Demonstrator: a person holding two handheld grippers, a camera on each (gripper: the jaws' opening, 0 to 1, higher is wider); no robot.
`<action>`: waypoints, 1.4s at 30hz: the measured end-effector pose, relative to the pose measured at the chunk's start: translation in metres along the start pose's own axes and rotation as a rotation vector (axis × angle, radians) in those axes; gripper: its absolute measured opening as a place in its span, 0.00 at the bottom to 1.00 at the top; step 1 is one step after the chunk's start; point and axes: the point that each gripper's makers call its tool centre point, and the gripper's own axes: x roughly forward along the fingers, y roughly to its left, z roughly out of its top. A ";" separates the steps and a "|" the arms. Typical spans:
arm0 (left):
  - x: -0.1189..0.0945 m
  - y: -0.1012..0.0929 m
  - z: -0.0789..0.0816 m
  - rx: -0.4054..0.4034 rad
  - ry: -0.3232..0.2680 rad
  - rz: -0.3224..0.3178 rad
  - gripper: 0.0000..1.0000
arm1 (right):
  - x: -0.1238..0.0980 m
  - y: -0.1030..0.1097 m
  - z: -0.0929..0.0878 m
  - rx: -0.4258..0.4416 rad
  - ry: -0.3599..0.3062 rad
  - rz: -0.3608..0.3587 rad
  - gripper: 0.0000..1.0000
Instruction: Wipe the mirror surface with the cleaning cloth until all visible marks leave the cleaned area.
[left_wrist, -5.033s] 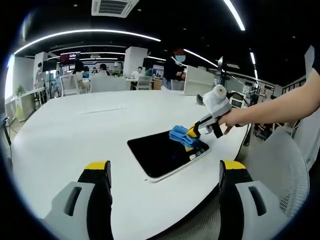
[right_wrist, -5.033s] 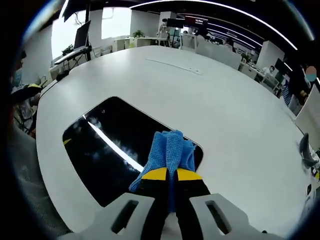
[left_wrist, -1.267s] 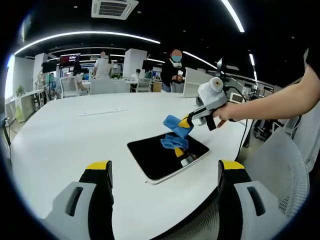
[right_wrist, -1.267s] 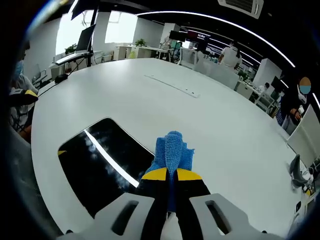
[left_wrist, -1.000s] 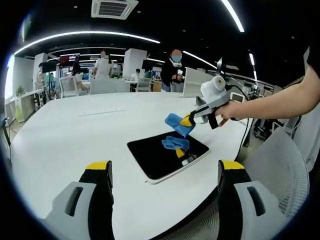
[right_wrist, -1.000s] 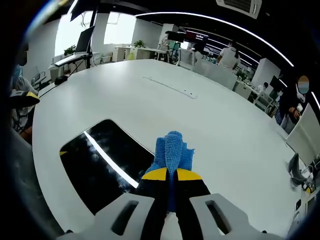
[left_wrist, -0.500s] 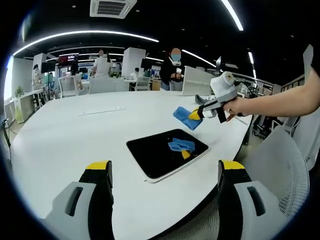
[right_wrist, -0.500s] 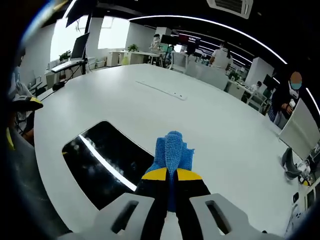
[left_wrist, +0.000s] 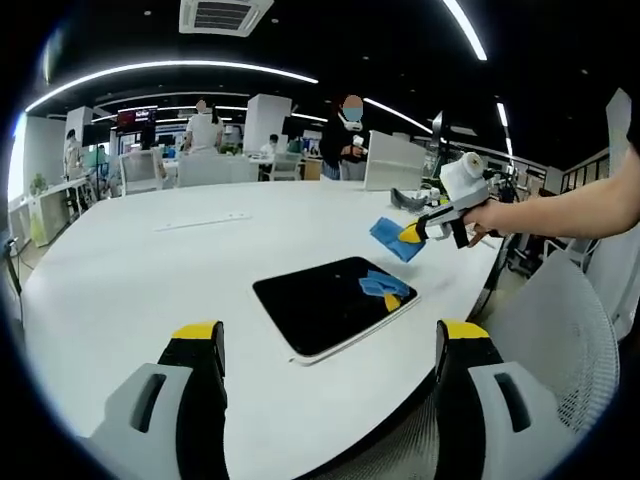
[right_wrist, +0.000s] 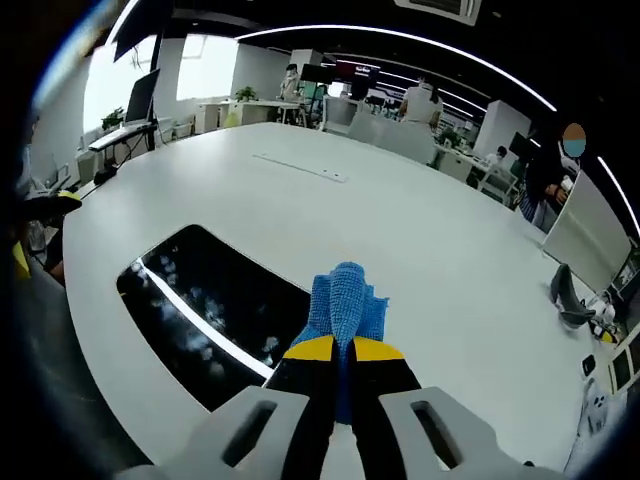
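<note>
Blue microfibre, a bunched cleaning cloth (right_wrist: 345, 300), sits pinched between the closed yellow-tipped fingers of the right gripper (right_wrist: 333, 348), held in the air above the far side of the dark rectangular mirror (left_wrist: 335, 305) that lies flat on the broad white oval surface (left_wrist: 130, 270). In the left gripper view the right gripper (left_wrist: 412, 233) hangs clear of the glass, its cloth (left_wrist: 392, 238) reflected as a blue patch near the mirror's right edge, while the left gripper (left_wrist: 328, 342) waits near the surface's rim with its fingers spread wide and empty. To wipe well, the cloth likely needs to come down flat onto the glass with light, even pressure, in overlapping passes from one edge to the other, with the mirror kept from sliding. In the right gripper view pale mottled smears beside a reflected ceiling light streak on the mirror (right_wrist: 215, 305) could be marks or mere reflections; that cannot be told. The mirror's near corner is cut off behind the gripper body there, and how much cloth lies inside the grip is hidden.
</note>
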 end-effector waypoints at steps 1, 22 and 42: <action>0.000 0.000 0.000 0.000 0.000 0.001 0.86 | 0.000 0.000 -0.002 0.000 0.003 -0.001 0.00; 0.001 -0.001 -0.002 -0.003 0.011 0.000 0.86 | 0.003 0.003 -0.030 -0.033 0.048 -0.024 0.00; 0.001 0.000 -0.003 -0.005 0.007 0.001 0.86 | 0.015 0.011 -0.049 -0.017 0.090 -0.013 0.00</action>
